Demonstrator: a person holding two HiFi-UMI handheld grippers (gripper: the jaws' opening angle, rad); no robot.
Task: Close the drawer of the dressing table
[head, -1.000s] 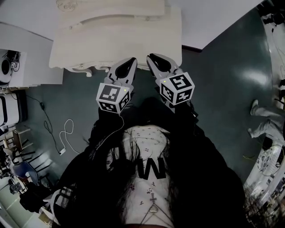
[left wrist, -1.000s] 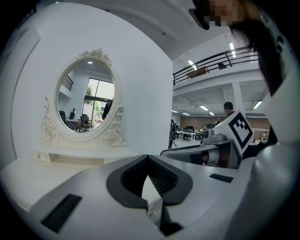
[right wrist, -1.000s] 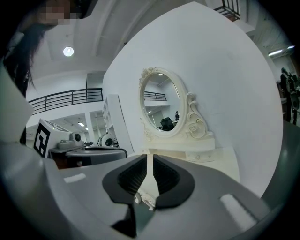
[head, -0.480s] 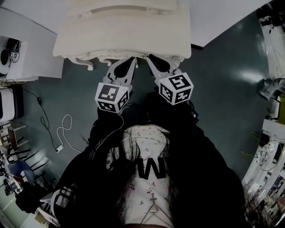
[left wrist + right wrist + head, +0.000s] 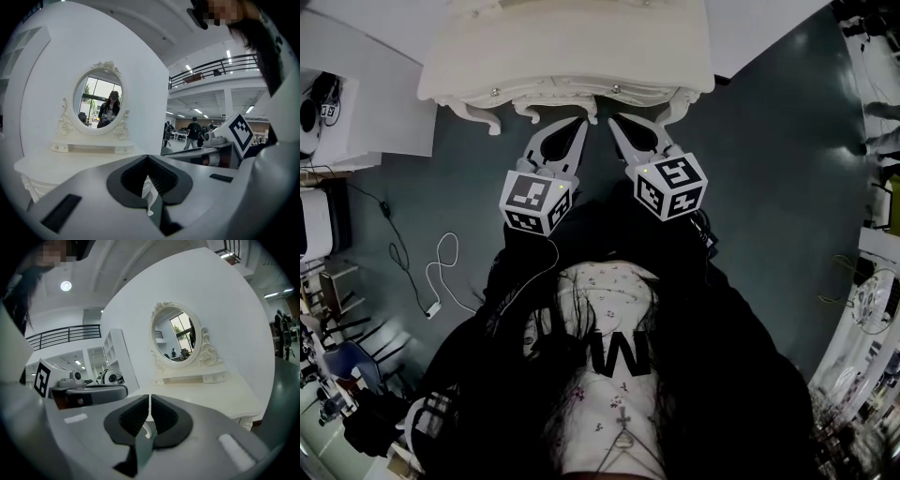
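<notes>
The white dressing table [image 5: 572, 56] stands straight ahead of me against the wall, on curved legs, with an oval mirror [image 5: 97, 101] upright at its back. Its drawer [image 5: 558, 91] looks pushed in, the scalloped two-knob front flush under the top.

White dressing table [image 5: 572, 56], cable [image 5: 441, 279] on floor [image 5: 769, 178]

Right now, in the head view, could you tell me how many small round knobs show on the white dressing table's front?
2: one small round knob left of centre on the white dressing table's scalloped front, the other right of centre. Others may be hidden.
</notes>
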